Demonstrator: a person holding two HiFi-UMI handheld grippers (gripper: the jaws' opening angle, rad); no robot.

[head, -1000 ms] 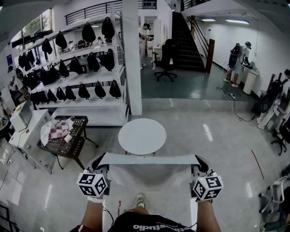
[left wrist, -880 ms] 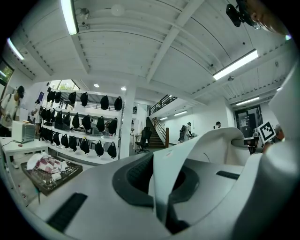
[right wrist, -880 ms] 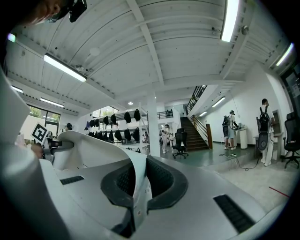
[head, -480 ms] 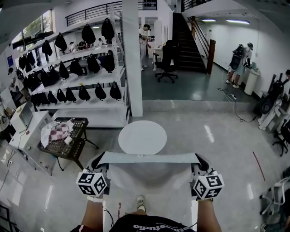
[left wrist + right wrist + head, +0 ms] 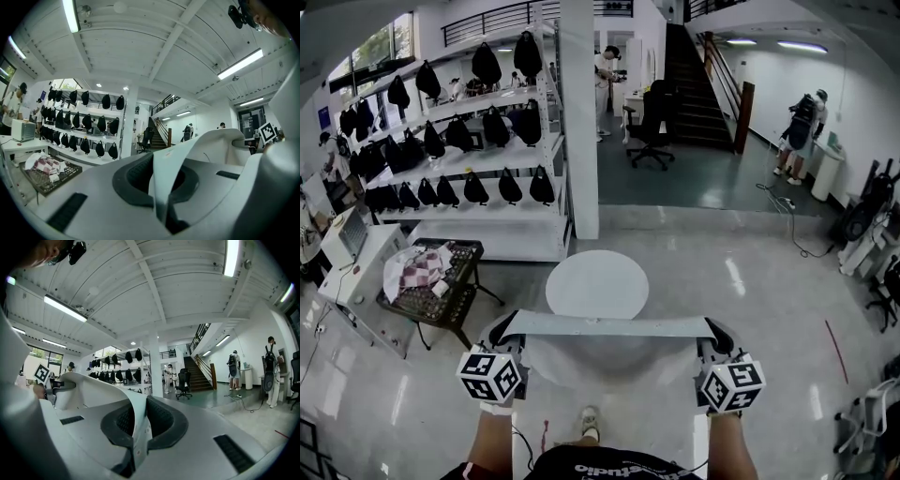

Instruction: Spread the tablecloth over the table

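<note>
Though crumpled, checkered cloth (image 5: 414,270) in basket (image 5: 452,294)

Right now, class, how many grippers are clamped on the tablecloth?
2. The left gripper is shut on the tablecloth's left end and the right gripper on its right end, with the top edge stretched between them. None seems hidden.
</note>
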